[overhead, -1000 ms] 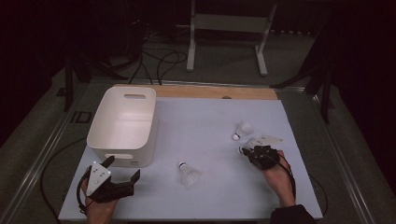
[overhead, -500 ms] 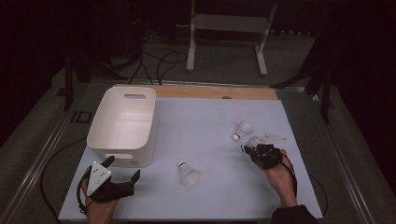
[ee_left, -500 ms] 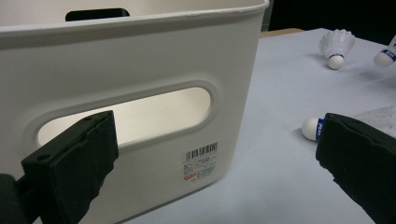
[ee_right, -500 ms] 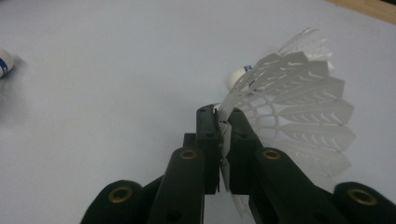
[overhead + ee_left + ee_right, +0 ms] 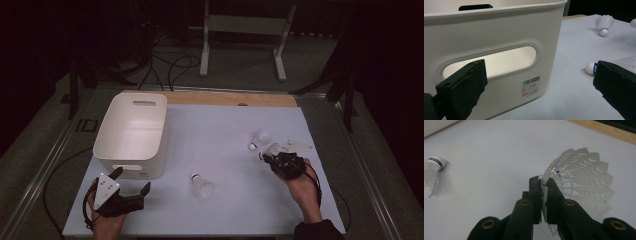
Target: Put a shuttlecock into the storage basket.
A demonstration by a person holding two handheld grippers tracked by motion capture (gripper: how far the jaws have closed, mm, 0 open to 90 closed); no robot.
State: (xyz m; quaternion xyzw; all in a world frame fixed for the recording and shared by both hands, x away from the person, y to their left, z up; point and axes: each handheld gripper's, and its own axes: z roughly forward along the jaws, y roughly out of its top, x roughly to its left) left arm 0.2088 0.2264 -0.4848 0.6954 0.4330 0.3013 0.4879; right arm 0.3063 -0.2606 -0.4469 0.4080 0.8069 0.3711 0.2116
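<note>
My right gripper [image 5: 266, 156] at the table's right is shut on the feathered skirt of a white shuttlecock [image 5: 584, 177], with its jaws [image 5: 543, 181] pinching the skirt's edge. A second shuttlecock [image 5: 260, 138] lies just beyond it on the table. The third shuttlecock [image 5: 202, 185], with a blue band on its cork [image 5: 590, 68], lies near the middle front. My left gripper [image 5: 132, 180] rests at the front left and stands open with nothing between its jaws [image 5: 540, 67]. It faces the near wall of the white bin [image 5: 131, 131].
The bin [image 5: 499, 37] has a handle slot and a barcode label on its near wall. A wooden strip [image 5: 235, 99] runs along the table's far edge. Behind the table stand a white metal stand [image 5: 245, 30] and floor cables.
The right gripper with its shuttlecock has shifted only slightly. The left gripper, the bin and the two lying shuttlecocks have stayed put.
</note>
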